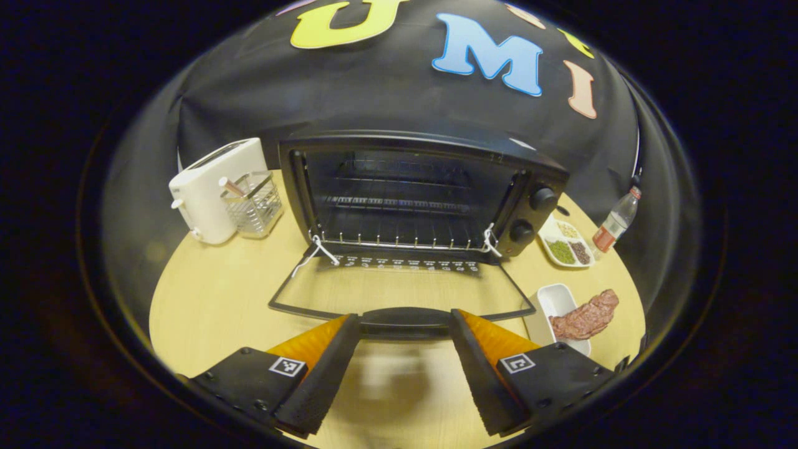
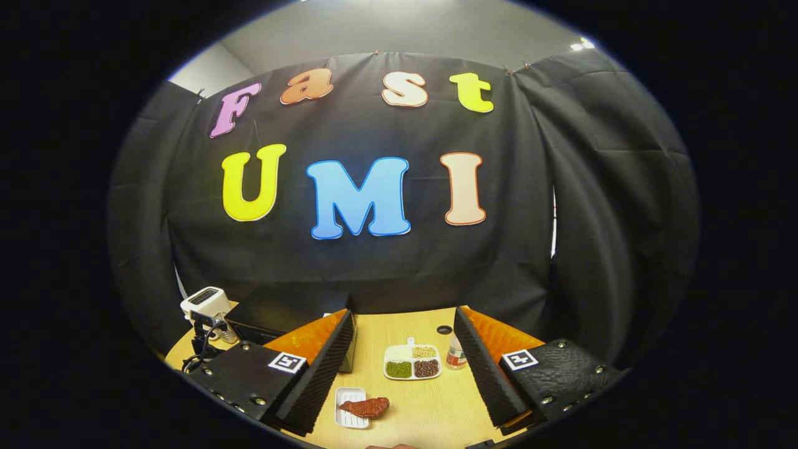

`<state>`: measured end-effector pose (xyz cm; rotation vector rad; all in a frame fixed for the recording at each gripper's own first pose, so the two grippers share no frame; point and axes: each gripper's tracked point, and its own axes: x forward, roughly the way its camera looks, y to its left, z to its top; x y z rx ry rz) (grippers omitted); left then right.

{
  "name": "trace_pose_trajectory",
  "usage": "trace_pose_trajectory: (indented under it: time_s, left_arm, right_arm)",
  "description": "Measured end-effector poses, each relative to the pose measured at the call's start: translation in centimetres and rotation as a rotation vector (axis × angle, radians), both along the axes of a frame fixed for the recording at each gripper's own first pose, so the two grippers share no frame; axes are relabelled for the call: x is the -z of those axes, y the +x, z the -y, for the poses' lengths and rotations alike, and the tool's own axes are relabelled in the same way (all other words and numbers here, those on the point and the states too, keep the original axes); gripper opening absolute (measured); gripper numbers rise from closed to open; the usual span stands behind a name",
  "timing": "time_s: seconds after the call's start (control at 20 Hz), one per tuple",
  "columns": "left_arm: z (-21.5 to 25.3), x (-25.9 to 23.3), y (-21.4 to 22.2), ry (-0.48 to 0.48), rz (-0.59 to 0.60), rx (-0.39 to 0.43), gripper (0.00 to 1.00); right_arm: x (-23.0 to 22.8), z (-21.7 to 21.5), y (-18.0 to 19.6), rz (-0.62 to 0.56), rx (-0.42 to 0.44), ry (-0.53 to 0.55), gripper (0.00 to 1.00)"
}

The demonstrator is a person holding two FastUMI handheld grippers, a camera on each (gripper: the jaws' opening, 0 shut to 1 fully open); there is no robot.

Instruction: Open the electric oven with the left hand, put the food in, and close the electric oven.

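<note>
Oven (image 1: 424, 187) door (image 1: 399, 293) lies open. Left gripper (image 1: 404, 349) is spread by its handle (image 1: 404, 319). Bumping it could swing the door shut before the meat (image 1: 586, 317) goes in.

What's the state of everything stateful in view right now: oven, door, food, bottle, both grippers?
Electric oven: open, racks bare, no food inside.
Oven door: folded down flat, handle between the left gripper's fingers.
Left gripper: open, not clamping the handle.
Right gripper: open, holding nothing.
Meat: lying half on its white tray.
Bottle: upright, capped.
</note>
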<state>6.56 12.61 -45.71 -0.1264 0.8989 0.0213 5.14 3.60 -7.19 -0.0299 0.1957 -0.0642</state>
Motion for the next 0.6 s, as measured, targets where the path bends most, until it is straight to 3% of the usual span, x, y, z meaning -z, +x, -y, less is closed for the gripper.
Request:
trace_pose_trajectory:
  time_s: [0.25, 0.6]
  left_arm:
    - [-1.1, -5.2, 1.4, 0.012, 0.136, -0.034, 1.0]
    - [-1.0, -19.0, 3.9, 0.028, 0.42, -0.058, 1.0]
  right_arm:
    - [1.9, -0.2, 0.6, -0.056, -0.022, 0.01, 0.99]
    - [8.5, -0.5, 1.8, -0.242, -0.094, 0.103, 0.99]
